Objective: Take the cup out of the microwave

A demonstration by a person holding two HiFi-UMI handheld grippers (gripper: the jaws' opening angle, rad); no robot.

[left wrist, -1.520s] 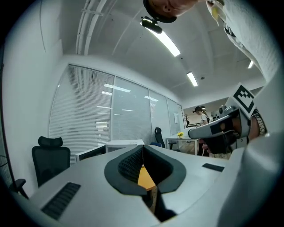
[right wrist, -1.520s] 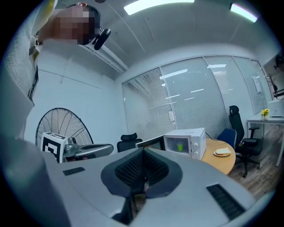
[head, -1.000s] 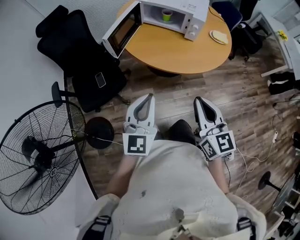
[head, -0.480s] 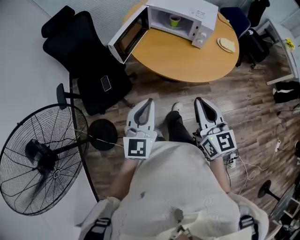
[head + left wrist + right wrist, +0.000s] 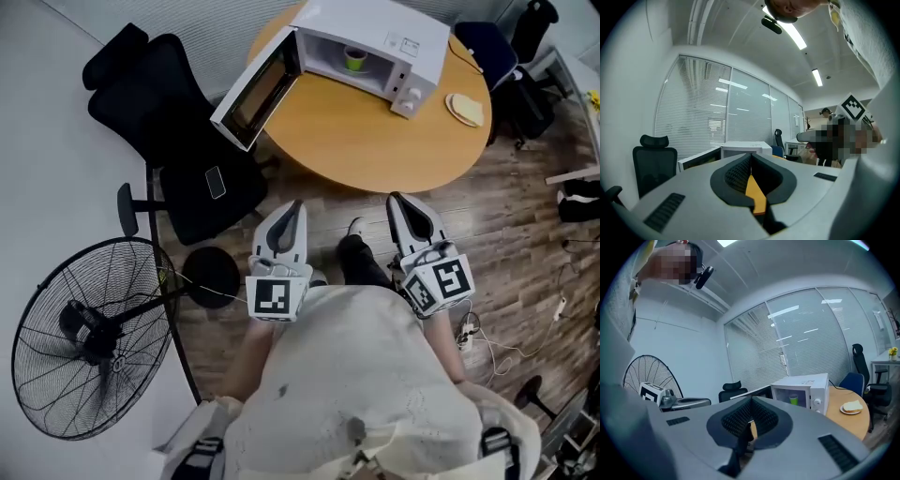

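Note:
A green cup (image 5: 355, 58) stands inside the white microwave (image 5: 394, 33), whose door (image 5: 253, 89) hangs open to the left. The microwave sits on a round wooden table (image 5: 375, 141). My left gripper (image 5: 298, 202) and right gripper (image 5: 395, 198) are held side by side over the wooden floor, short of the table's near edge and pointing at it. Both are shut with nothing between the jaws. In the right gripper view, the cup (image 5: 793, 401) shows in the microwave (image 5: 806, 390) beyond my right gripper (image 5: 751, 400). In the left gripper view, my left gripper (image 5: 751, 155) points at the microwave (image 5: 740, 149).
A black office chair (image 5: 178, 122) with a phone (image 5: 217, 182) on its seat stands left of the table. A large standing fan (image 5: 94, 337) is at my left. A plate with bread (image 5: 466, 108) lies on the table's right side. Cables (image 5: 487, 337) trail on the floor at right.
The person has walked towards the table, so the table and microwave sit nearer in the head view. Both grippers went forward with the person and stayed shut.

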